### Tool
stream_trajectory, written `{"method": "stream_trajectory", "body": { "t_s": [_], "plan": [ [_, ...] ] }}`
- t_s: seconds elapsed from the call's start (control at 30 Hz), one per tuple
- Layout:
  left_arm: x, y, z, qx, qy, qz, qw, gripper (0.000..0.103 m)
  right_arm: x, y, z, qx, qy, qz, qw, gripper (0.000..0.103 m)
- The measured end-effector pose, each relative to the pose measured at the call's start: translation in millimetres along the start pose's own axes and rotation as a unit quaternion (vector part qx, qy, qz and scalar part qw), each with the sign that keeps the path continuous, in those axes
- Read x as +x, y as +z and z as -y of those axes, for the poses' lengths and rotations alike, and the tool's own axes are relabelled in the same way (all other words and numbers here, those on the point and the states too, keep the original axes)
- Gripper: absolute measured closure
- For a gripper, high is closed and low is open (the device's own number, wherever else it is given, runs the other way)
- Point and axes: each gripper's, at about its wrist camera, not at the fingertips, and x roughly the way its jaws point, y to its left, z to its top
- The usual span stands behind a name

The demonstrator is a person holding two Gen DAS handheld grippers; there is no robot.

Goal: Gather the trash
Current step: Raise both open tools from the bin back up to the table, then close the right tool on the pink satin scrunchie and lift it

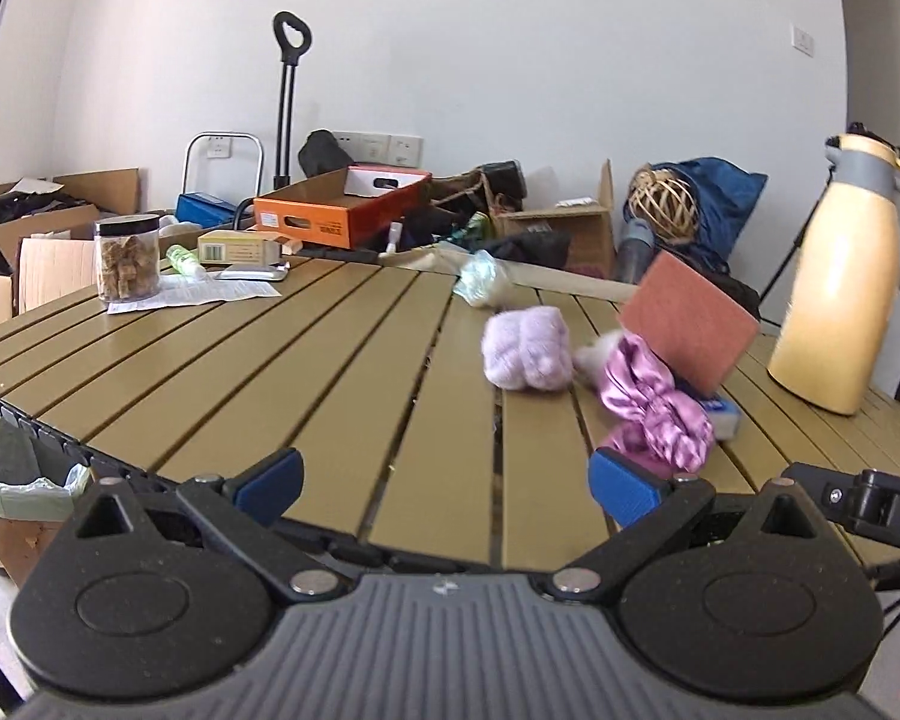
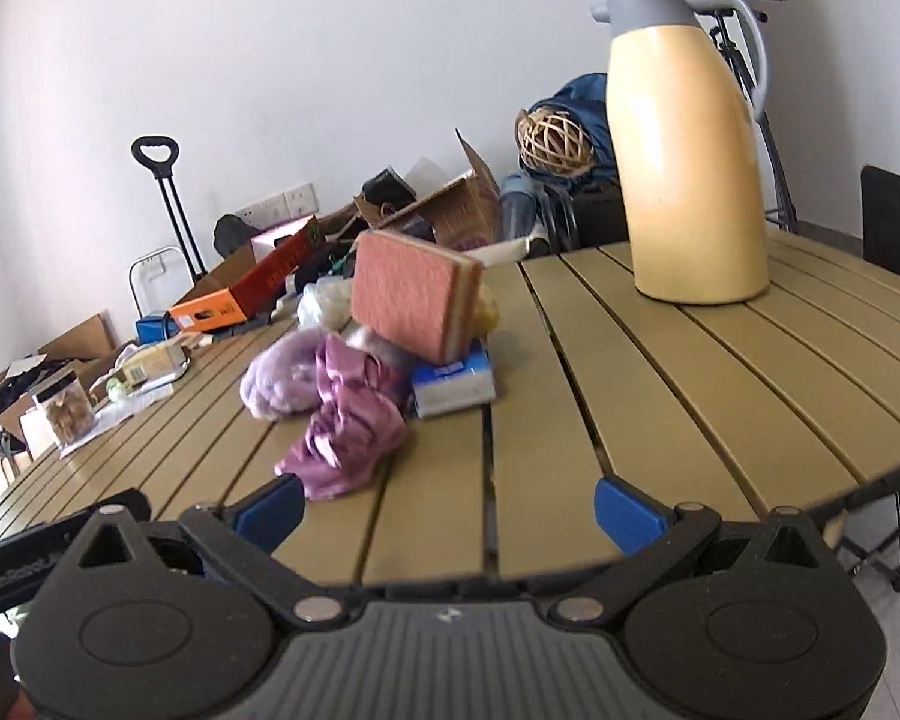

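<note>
Crumpled purple cloth [image 2: 345,420] beside tilted pink sponge [image 2: 414,300].

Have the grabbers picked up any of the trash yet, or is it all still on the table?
Nothing looks collected yet. Both the left gripper and the right gripper are open and empty, at the near edge of the table. Still waiting there: the purple cloth, the fluffy lilac ball, the pink sponge leaning on a small blue box, and a crumpled wrapper. A lined bin sits beside the table.
</note>
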Motion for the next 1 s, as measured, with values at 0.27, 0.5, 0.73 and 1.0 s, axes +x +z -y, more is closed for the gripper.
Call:
{"method": "stream_trajectory", "body": {
  "t_s": [0.27, 0.5, 0.73, 1.0],
  "plan": [
    [17, 20, -17, -0.019, 0.017, 0.003, 0.9997, 0.0, 32, 12, -20, -0.002, 0.006, -0.003, 1.0, 0.0],
    [36, 36, -31, -0.04, 0.017, -0.011, 0.999, 0.0, 64, 23, -37, -0.018, -0.002, -0.008, 1.0, 0.0],
    [59, 48, -34, -0.033, 0.015, -0.023, 0.9991, 0.0, 89, 31, -50, -0.035, -0.014, -0.021, 0.999, 0.0],
    [77, 52, -46, -0.052, 0.017, -0.046, 0.9975, 0.0, 108, 31, -71, -0.078, -0.03, -0.034, 0.996, 0.0]
  ]
}}
